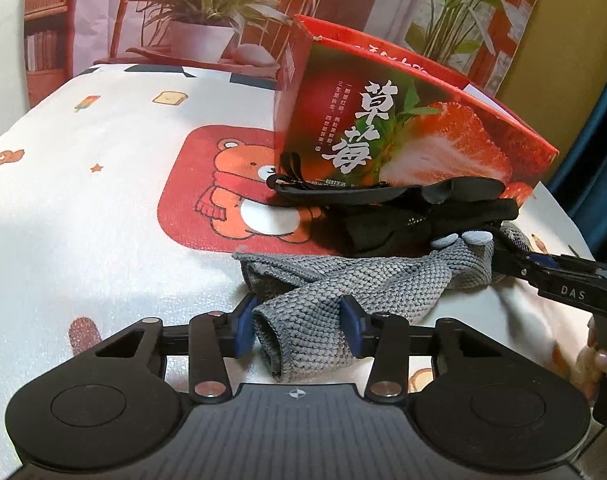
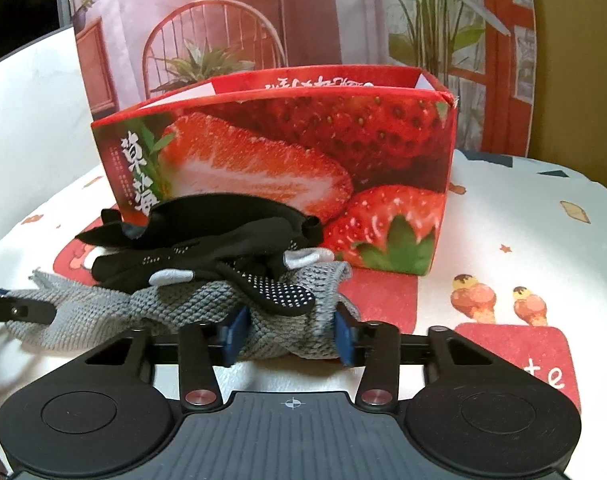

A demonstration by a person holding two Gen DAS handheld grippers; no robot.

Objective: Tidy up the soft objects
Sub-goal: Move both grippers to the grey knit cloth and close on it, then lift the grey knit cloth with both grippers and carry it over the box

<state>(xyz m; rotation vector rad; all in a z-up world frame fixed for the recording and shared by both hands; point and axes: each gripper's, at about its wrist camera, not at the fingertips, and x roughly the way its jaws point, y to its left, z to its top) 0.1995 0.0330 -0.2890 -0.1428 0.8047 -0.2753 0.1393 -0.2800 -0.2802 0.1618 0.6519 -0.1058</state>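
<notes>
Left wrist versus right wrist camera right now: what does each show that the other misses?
Only the left wrist view: the bear print on the cloth, and the right gripper coming in from the side.

Only the right wrist view: the black glove's white-dotted palm draped over the knit, and the ice-cream prints.

Both: the strawberry box, open-topped; the black gloves piled before it; the grey knit gloves, each gripper clamping one end, left gripper too.

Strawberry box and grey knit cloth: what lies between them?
Black gloves lie piled between the strawberry box and the grey knit cloth, in both wrist views.
</notes>
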